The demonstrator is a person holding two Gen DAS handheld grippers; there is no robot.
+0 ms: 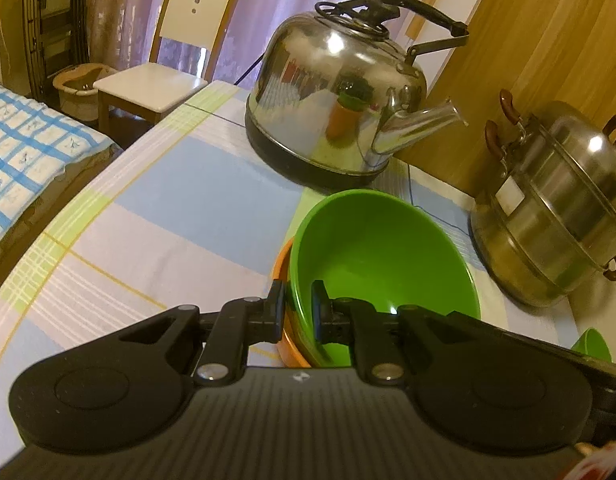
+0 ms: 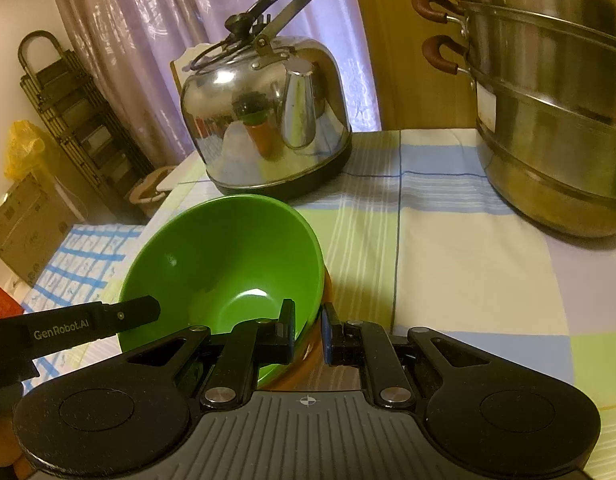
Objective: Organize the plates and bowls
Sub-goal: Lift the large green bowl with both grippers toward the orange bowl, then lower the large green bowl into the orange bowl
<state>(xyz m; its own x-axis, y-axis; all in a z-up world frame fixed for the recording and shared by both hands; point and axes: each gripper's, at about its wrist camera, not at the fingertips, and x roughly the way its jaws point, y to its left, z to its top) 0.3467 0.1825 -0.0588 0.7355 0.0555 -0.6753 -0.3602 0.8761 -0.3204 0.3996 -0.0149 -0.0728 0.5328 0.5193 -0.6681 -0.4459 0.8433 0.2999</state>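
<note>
A shiny steel kettle [image 1: 332, 104] sits at the back of the checked tablecloth [image 1: 156, 216], black handle up, spout pointing toward a stacked steel steamer pot [image 1: 556, 216] with brown handles — the two stand apart. Beyond the table's edge, a white chair [image 1: 164, 80] before a lilac curtain [image 2: 148, 40] — and a blue-checked cloth [image 1: 24, 148] alongside.

Dim warm light; glare on kettle [image 1: 332, 96]; fisheye-bent, blurred edges.

a table [image 2: 448, 264] under a checked cloth [image 1: 156, 216] is carrying a steel kettle [image 1: 332, 96] standing beyond the left gripper [image 1: 298, 312], and a stacked steel steamer pot [image 2: 556, 120] sitting ahead and right of the right gripper [image 2: 310, 330], well apart.
</note>
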